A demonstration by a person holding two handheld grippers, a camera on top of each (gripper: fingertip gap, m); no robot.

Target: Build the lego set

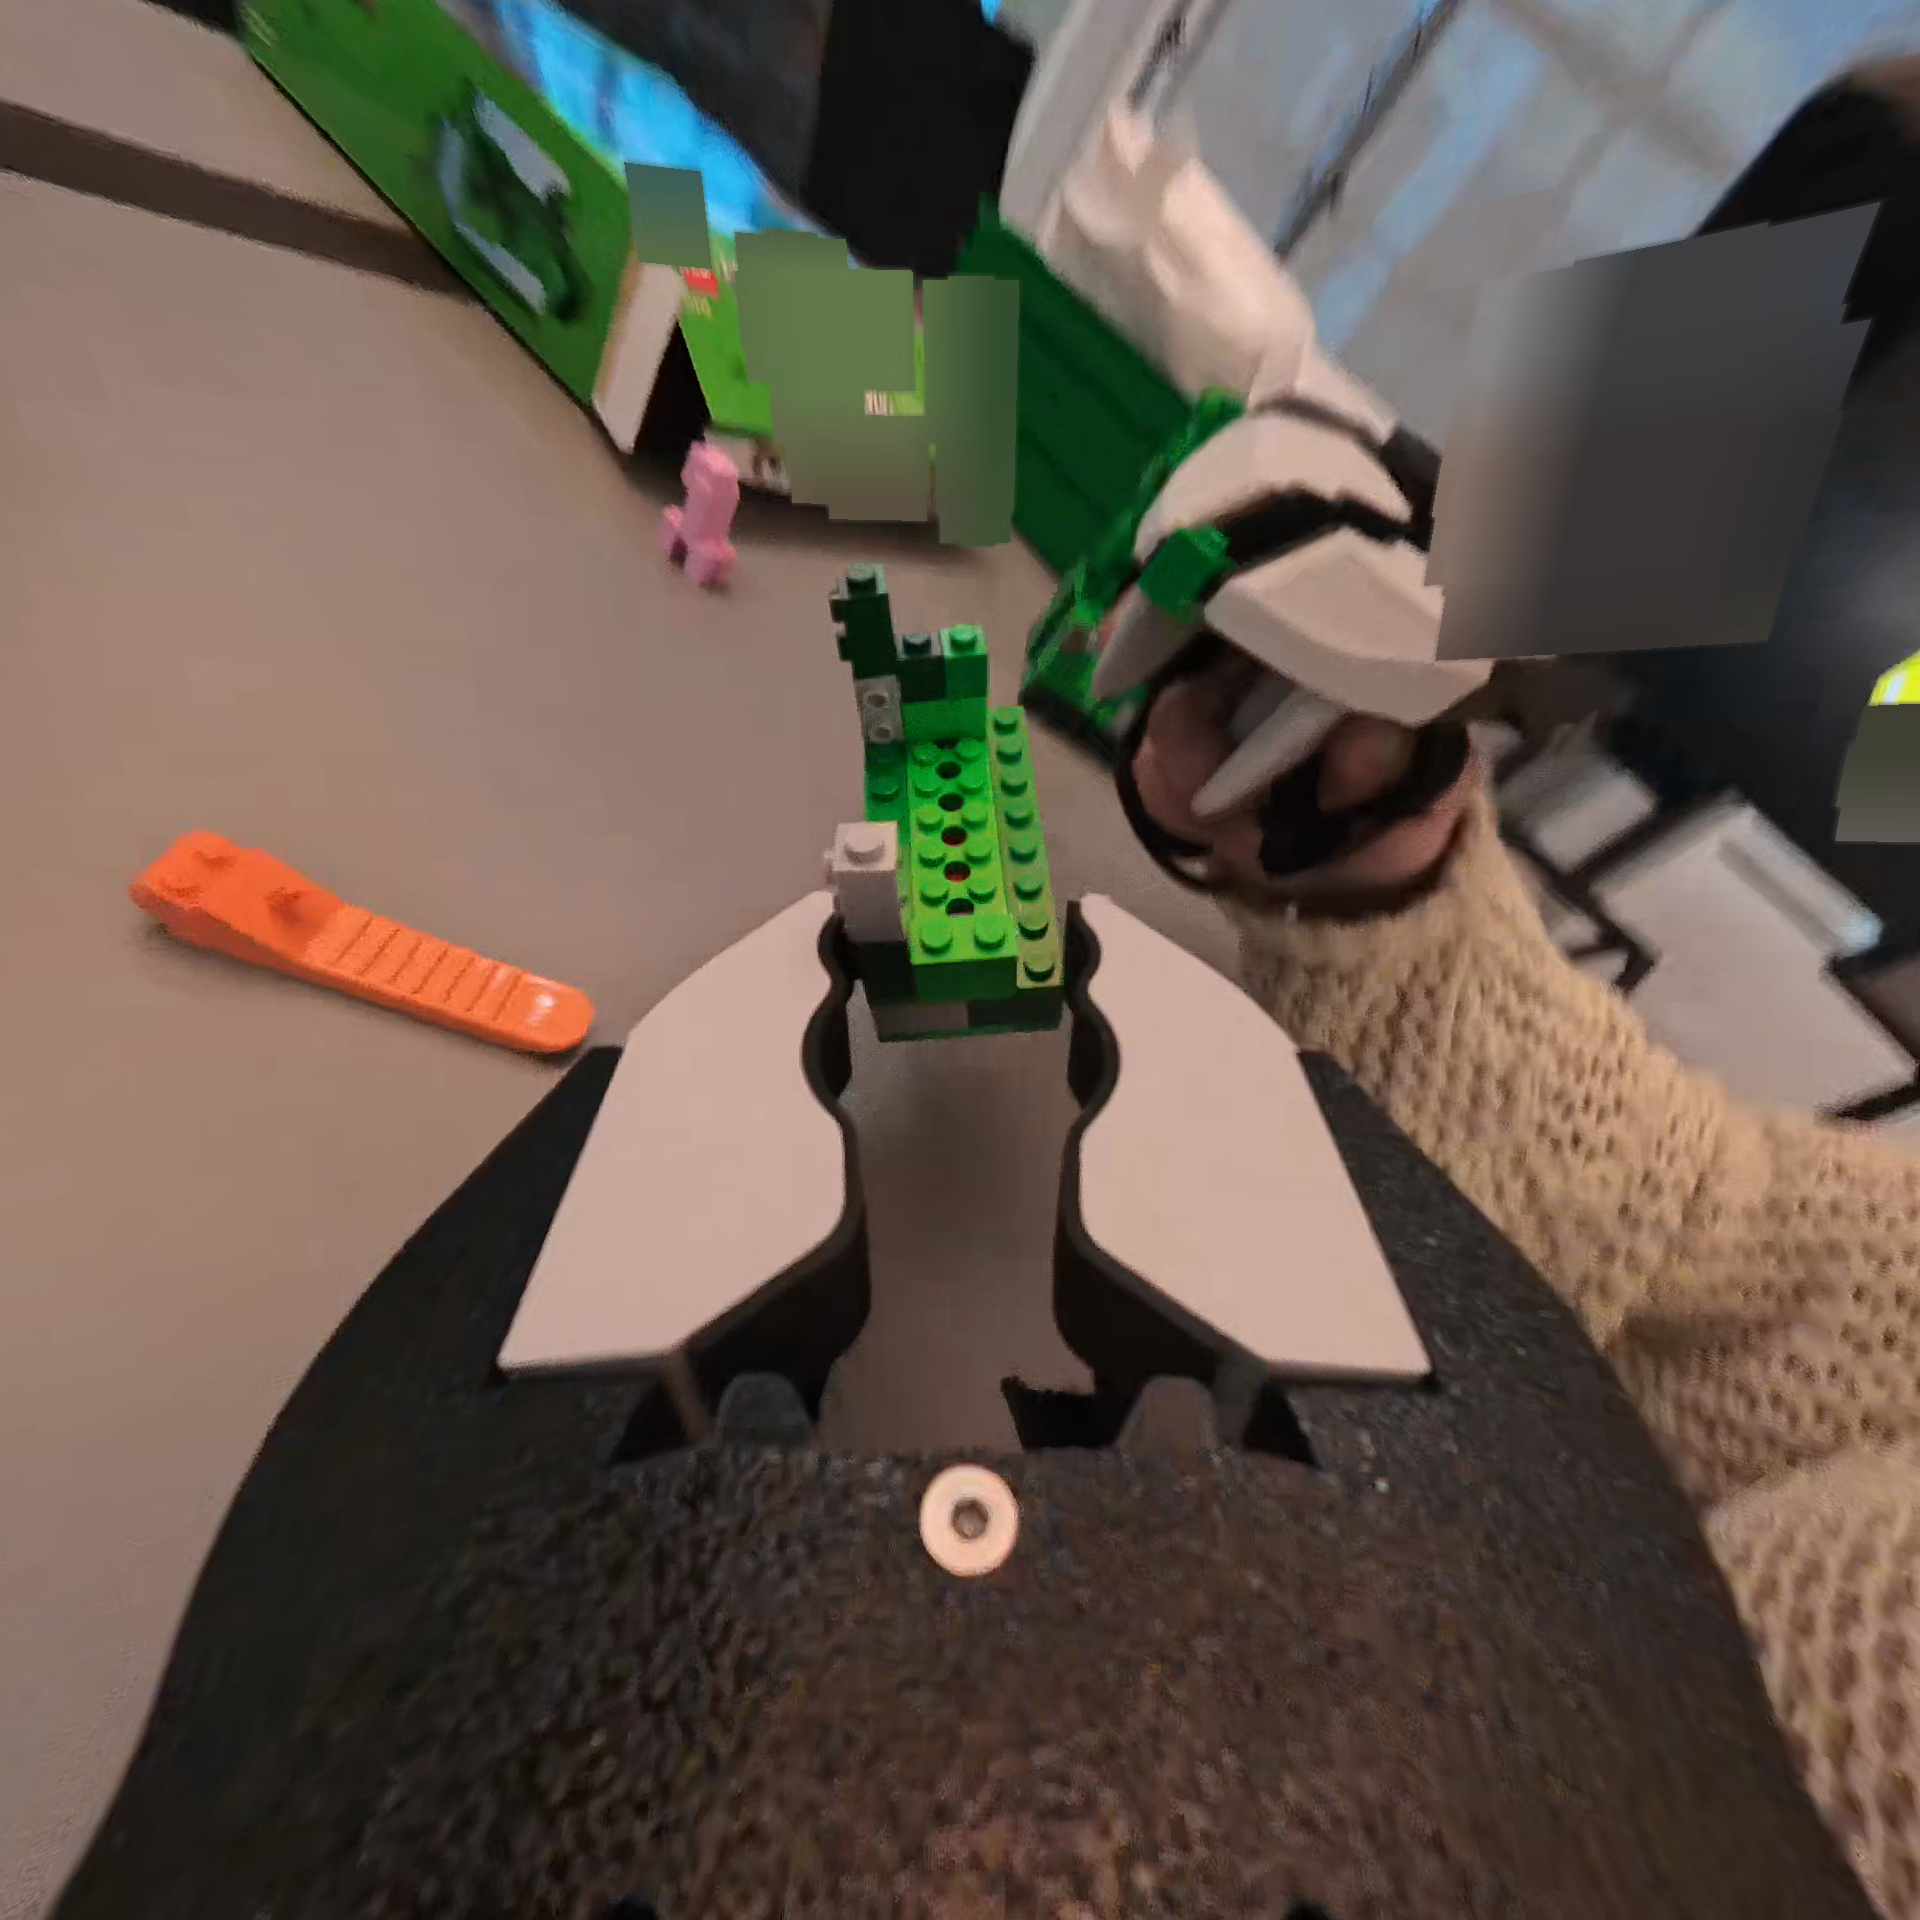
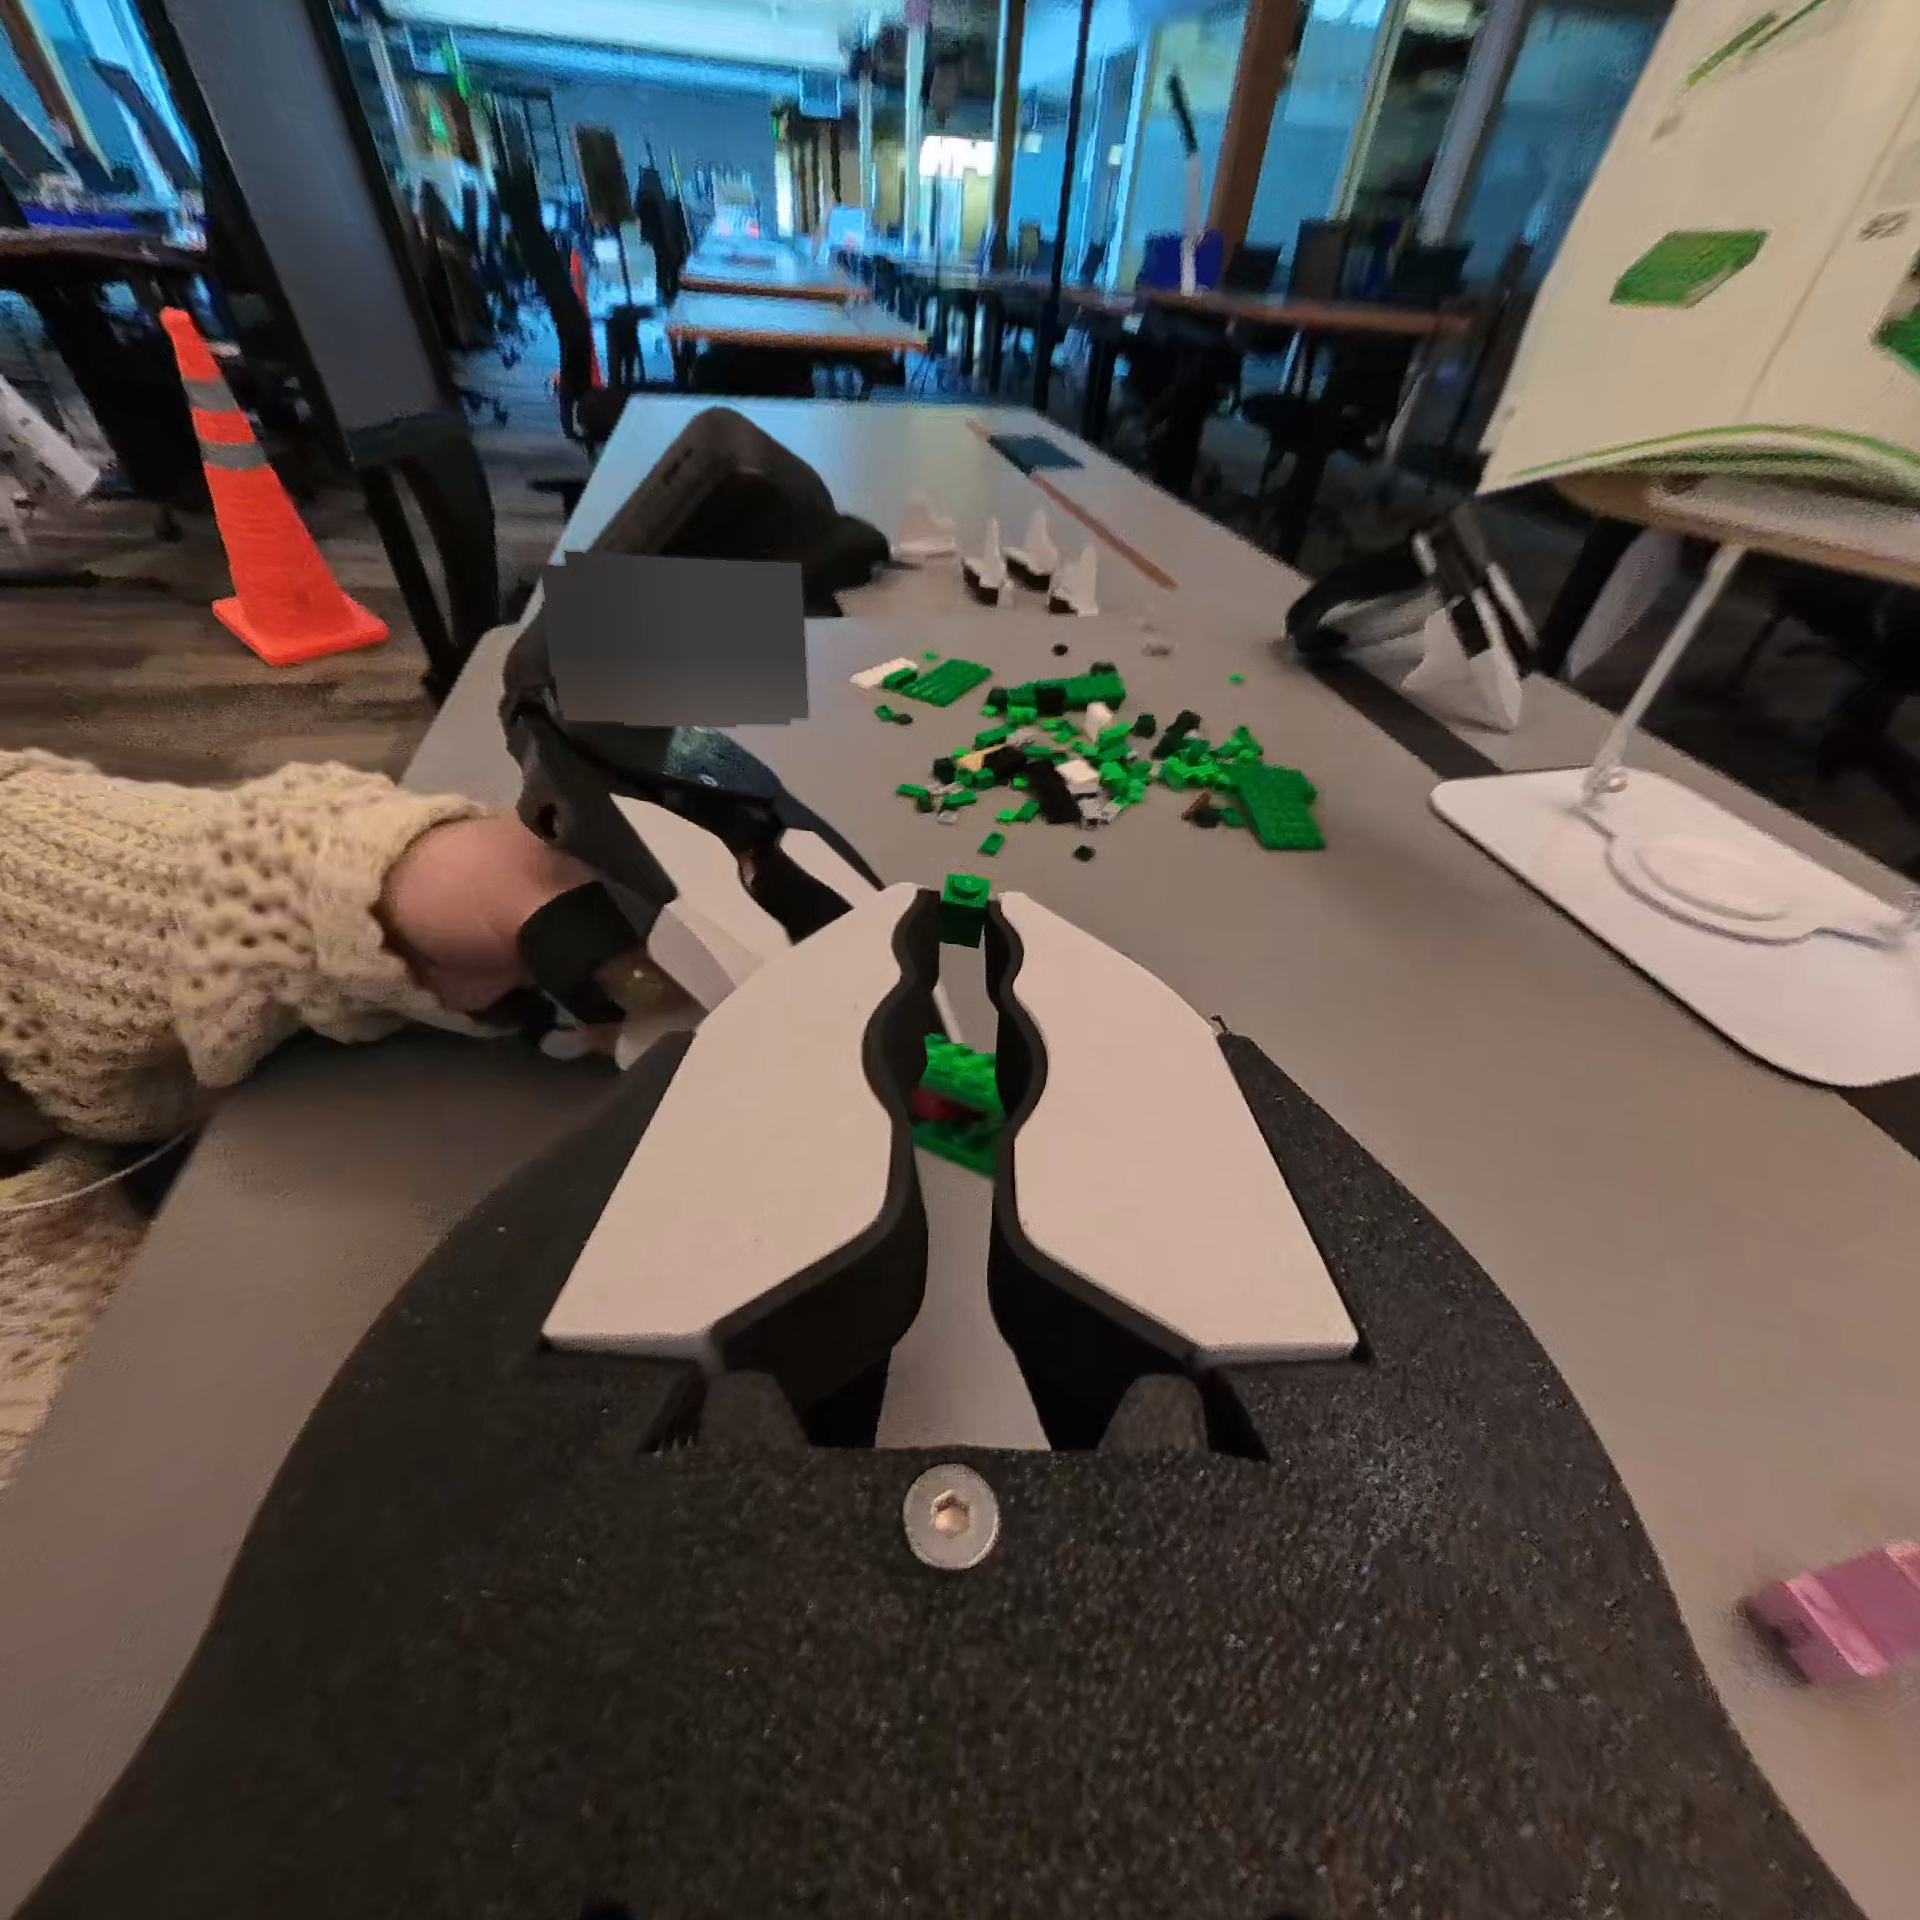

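Note:
My left gripper point(image 1: 958, 961) is shut on the near end of a green brick model point(image 1: 961, 831) with grey side bricks and a dark green tower, held above the table. My right gripper point(image 2: 962, 920) is shut on a small green one-stud brick point(image 2: 963, 907). It shows in the left wrist view point(image 1: 1164, 623) up and to the right of the model, with the small brick point(image 1: 1184, 566) at its tips. Part of the model point(image 2: 961, 1107) shows between my right fingers, below them. A pile of loose green, black and white bricks point(image 2: 1101, 753) lies farther out on the table.
An orange brick separator point(image 1: 353, 940) lies left of the model. A pink figure point(image 1: 707, 514) and the green set box point(image 1: 499, 218) stand behind. An instruction booklet on a white stand point(image 2: 1714, 914) is at the right. A person's sleeved hand point(image 2: 447, 914) holds the left gripper.

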